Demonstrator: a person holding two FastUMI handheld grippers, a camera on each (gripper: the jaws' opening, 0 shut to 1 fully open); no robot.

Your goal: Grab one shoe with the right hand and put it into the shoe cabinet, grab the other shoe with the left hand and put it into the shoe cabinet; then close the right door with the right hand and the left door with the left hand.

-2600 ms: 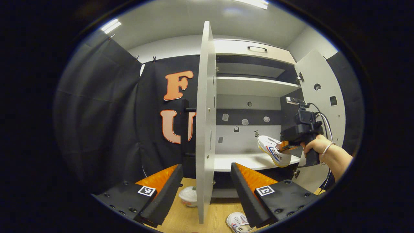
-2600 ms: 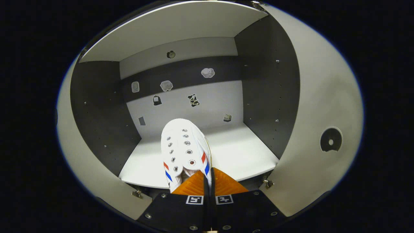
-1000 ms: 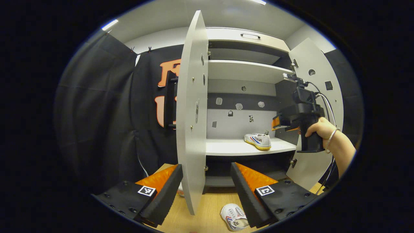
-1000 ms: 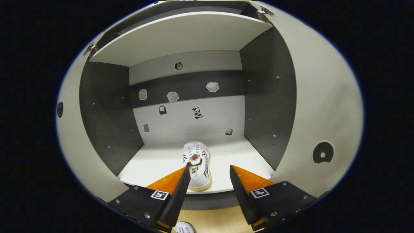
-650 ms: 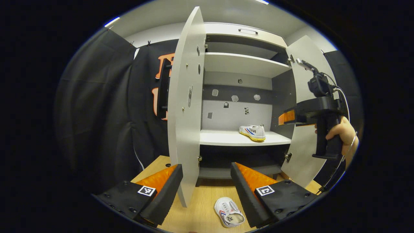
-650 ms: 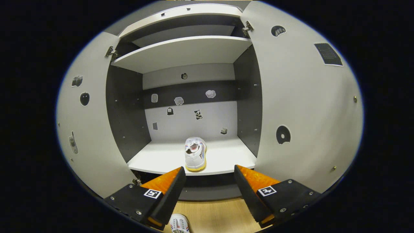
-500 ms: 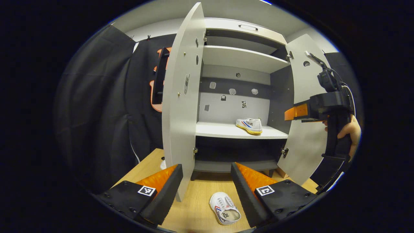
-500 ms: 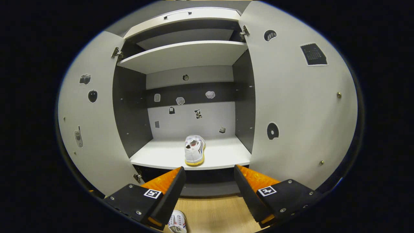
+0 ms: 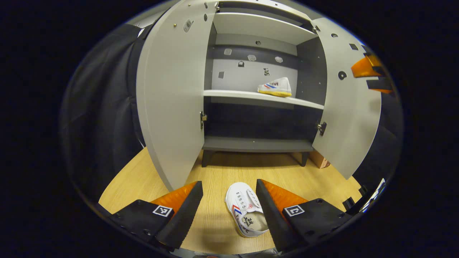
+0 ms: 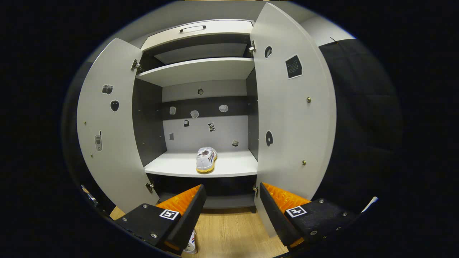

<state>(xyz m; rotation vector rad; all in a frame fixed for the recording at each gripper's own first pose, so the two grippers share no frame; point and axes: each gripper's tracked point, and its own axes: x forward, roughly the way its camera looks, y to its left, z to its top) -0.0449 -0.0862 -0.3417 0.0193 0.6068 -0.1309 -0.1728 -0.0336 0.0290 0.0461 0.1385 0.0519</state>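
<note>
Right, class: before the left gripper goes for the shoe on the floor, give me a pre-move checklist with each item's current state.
1. Left gripper open: ok.
2. Floor shoe between its fingers: ok, lying by the right finger, not yet gripped.
3. First shoe on the cabinet shelf: ok.
4. Shelf space beside it: ok.
5. Left door and right door open: ok.
6. Right gripper open, holding nothing: ok.

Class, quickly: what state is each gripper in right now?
Left gripper: open, holding nothing, above the shoe on the floor.
Right gripper: open, holding nothing.
</note>
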